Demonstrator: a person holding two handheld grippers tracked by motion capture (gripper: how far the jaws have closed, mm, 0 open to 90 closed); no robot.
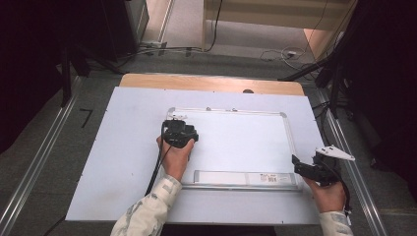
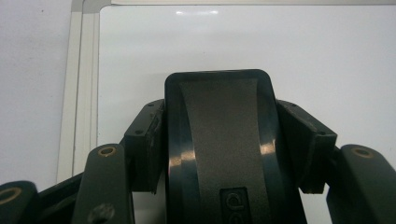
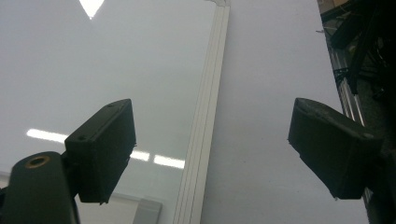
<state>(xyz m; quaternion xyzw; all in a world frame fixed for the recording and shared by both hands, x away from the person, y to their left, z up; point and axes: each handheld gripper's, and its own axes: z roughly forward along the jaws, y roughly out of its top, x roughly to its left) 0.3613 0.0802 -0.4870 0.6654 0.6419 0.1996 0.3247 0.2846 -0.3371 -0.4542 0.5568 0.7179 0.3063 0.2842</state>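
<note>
High view showed my left gripper [image 1: 180,132] near the whiteboard's [image 1: 246,142] far left corner, jaws clamped on a black eraser [image 2: 219,140] pressed flat against the board — in the left gripper view the pads hugged both of its sides. My right gripper [image 1: 307,168] sat at the board's near right corner, jaws spread wide with nothing between them — straddling the board's right frame edge [image 3: 205,121] in the right gripper view.
</note>
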